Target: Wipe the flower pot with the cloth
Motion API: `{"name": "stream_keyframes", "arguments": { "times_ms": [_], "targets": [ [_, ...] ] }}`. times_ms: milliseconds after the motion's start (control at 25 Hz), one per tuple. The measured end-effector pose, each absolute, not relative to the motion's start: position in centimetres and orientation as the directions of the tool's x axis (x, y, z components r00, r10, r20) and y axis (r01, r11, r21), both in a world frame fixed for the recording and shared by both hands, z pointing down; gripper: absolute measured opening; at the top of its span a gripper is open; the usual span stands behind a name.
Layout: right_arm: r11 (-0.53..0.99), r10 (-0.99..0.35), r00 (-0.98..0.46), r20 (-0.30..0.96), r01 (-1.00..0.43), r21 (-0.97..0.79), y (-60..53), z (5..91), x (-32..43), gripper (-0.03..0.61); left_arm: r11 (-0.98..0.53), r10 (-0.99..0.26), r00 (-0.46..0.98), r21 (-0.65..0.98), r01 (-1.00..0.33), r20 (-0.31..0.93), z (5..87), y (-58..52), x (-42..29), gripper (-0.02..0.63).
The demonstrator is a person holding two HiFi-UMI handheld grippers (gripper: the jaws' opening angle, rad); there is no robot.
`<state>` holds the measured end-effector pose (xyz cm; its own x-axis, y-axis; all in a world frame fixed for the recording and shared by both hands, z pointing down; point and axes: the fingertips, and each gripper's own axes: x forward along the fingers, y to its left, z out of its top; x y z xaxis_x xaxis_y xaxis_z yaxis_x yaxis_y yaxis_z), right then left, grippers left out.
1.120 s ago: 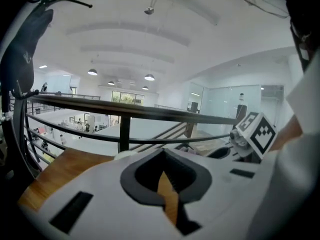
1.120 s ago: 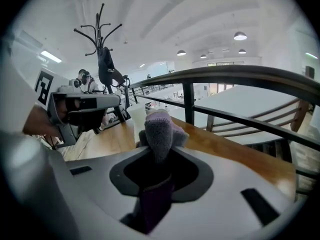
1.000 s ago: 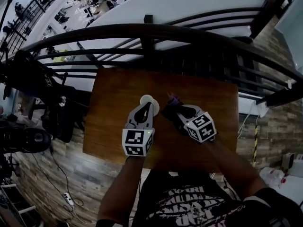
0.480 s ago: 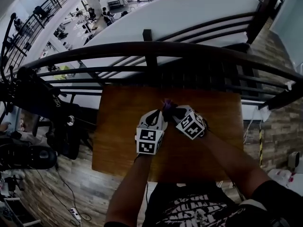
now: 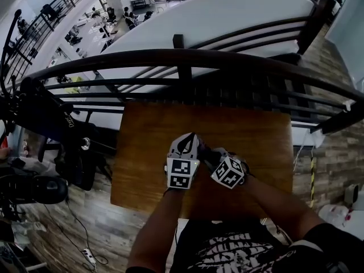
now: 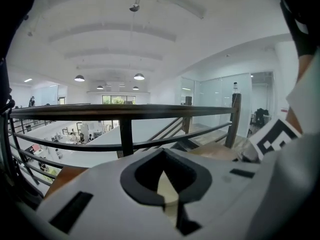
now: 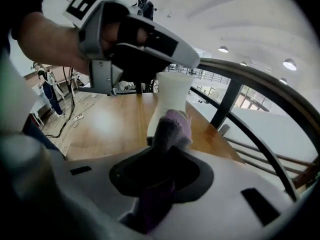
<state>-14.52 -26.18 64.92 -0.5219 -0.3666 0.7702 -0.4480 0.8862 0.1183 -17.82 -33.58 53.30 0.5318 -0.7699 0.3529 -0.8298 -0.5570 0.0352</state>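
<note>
**Pot** (image 7: 172,96): white, upright, centre of R gripper view. Hidden under the tools in head view. Clamped near rim by L gripper (image 5: 185,138), with cream wall showing betw. its jaws in own view.

**R gripper** (image 5: 207,153): closed on purple cloth (image 7: 171,126). Wad pokes fwd, tip at pot's lower side, prob. touching.

**Table** (image 5: 256,135): wood, mid-frame.

**Change vs. a sec ago:** then tools apart, pot showing ahead of L. Now drawn together at lower centre, R tipped down and rolled in beside L, cloth brought to pot.

**Meaning:** approach done, wiping likely just starting. No stroke judged finished yet.
</note>
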Motion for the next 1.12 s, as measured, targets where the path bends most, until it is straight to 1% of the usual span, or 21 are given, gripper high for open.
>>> {"name": "stream_keyframes", "arguments": {
  "times_ms": [160, 440, 680, 960, 1120],
  "targets": [
    [0.895, -0.324, -0.554, 0.767, -0.441, 0.059, -24.0, 65.6, -17.3, 0.078, -0.559, -0.772, 0.530, 0.022, -0.829, 0.351, 53.3, -33.5, -17.9, -0.002],
    [0.921, -0.281, -0.599, 0.750, -0.388, 0.036, -23.1, 65.5, -21.6, 0.080, -0.570, -0.755, 0.535, 0.024, -0.822, 0.379, 53.5, -33.5, -17.5, -0.002],
    [0.917, -0.281, -0.590, 0.757, -0.398, 0.030, -23.6, 65.8, -20.3, 0.080, -0.580, -0.749, 0.541, 0.014, -0.814, 0.382, 53.5, -33.5, -17.3, -0.002],
    [0.877, -0.337, -0.546, 0.767, -0.478, 0.045, -25.5, 65.9, -15.7, 0.080, -0.577, -0.752, 0.539, 0.016, -0.817, 0.379, 53.4, -33.4, -17.2, -0.002],
    [0.869, -0.358, -0.527, 0.771, -0.490, 0.068, -26.8, 65.7, -14.7, 0.080, -0.580, -0.750, 0.539, 0.011, -0.814, 0.383, 53.4, -33.4, -17.3, -0.002]
  ]
}}
